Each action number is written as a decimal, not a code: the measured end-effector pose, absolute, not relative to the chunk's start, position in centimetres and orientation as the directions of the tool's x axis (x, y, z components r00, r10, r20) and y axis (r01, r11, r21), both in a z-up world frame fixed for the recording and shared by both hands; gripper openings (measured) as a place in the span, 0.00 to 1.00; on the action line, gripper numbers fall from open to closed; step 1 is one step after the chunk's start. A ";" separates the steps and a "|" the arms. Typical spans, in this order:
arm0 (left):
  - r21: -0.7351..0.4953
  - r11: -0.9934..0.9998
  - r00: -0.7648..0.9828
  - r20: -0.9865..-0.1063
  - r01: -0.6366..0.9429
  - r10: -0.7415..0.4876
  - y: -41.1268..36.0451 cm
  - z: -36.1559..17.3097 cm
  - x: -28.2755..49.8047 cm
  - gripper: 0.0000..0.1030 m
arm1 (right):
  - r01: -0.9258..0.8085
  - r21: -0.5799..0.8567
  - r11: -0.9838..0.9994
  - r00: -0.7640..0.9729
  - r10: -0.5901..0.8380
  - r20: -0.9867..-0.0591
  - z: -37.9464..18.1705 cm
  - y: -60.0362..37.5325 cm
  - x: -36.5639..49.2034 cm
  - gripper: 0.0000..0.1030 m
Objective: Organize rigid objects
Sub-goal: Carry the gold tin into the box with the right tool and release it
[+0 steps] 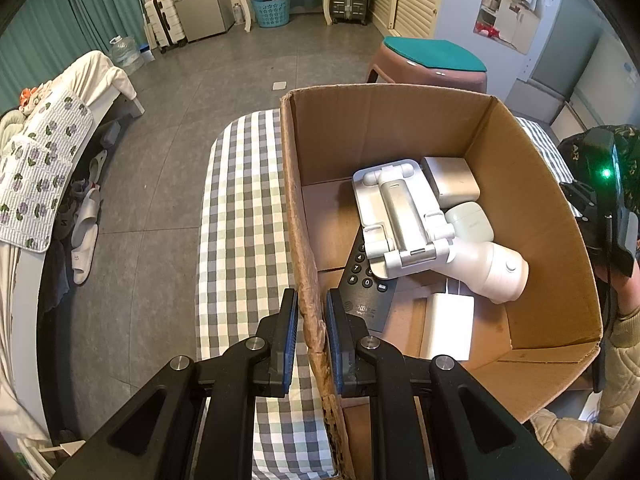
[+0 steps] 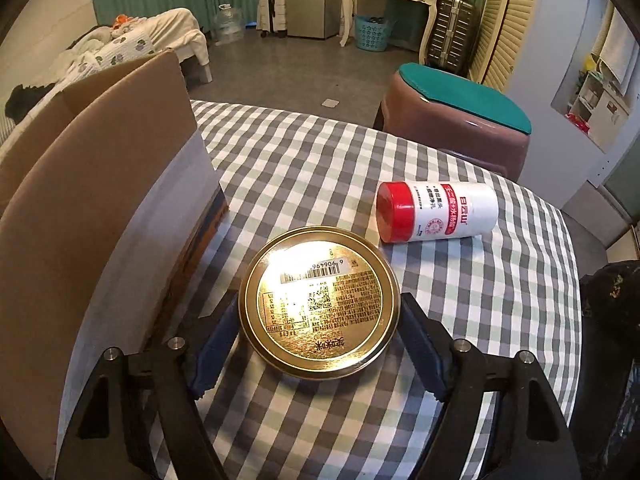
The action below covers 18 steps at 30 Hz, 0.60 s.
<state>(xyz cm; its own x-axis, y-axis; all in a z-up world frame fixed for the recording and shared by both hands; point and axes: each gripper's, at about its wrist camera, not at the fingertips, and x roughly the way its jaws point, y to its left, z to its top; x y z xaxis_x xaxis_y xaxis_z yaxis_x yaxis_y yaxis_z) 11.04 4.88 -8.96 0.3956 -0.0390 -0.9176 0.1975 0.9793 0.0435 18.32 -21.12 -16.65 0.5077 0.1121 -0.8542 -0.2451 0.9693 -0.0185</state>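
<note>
An open cardboard box (image 1: 400, 120) stands on the checked tablecloth (image 1: 240, 208). My left gripper (image 1: 311, 294) is shut on its near left wall, one pad on each side of it. Inside lie a white folding stand (image 1: 400, 216), a black remote (image 1: 364, 280), a white handle-shaped device (image 1: 492, 272), a white power bank (image 1: 448, 328) and two small cases. In the right wrist view a round gold tin (image 2: 316, 280) sits on the cloth beside the box's outer wall (image 2: 100, 200). My right gripper (image 2: 320, 304) straddles the tin, its pads against the tin's sides. A white bottle with a red cap (image 2: 440, 212) lies on its side behind.
A pink stool with a green cushion (image 2: 460, 112) stands just past the table's far edge. A bed (image 1: 48, 160) and slippers are on the floor side to the left. The person's other hand and gripper (image 1: 612, 200) show at the right edge of the left wrist view.
</note>
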 end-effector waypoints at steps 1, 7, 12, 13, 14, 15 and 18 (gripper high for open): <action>0.043 0.979 0.396 -0.918 0.197 -0.039 4.9 -8.9 11.0 0.13 | -0.247 -0.022 0.969 0.509 0.110 -0.853 -16.6 -21.2 18.1 0.75; 0.036 0.981 0.395 -0.917 0.192 -0.044 5.0 -9.1 11.0 0.13 | -0.243 -0.031 0.969 0.527 0.106 -0.843 -15.5 -22.1 16.6 0.74; 0.033 0.981 0.395 -0.917 0.191 -0.046 5.1 -9.1 10.9 0.13 | -0.244 -0.048 0.968 0.579 0.106 -0.809 -12.1 -22.4 14.8 0.74; 0.032 0.981 0.395 -0.917 0.190 -0.047 5.1 -9.1 10.9 0.13 | -0.248 -0.051 0.967 0.589 0.109 -0.801 -11.3 -22.5 14.5 0.74; 0.031 0.981 0.395 -0.917 0.191 -0.048 5.2 -9.1 10.8 0.13 | -0.252 -0.055 0.966 0.603 0.112 -0.789 -10.4 -22.4 14.1 0.74; 0.030 0.981 0.395 -0.917 0.190 -0.049 5.2 -9.1 10.8 0.13 | -0.260 -0.062 0.964 0.617 0.116 -0.778 -9.3 -22.1 13.7 0.74; 0.026 0.981 0.396 -0.917 0.191 -0.052 5.2 -9.1 10.8 0.13 | -0.293 -0.083 0.953 0.663 0.140 -0.735 -6.0 -21.0 12.4 0.74</action>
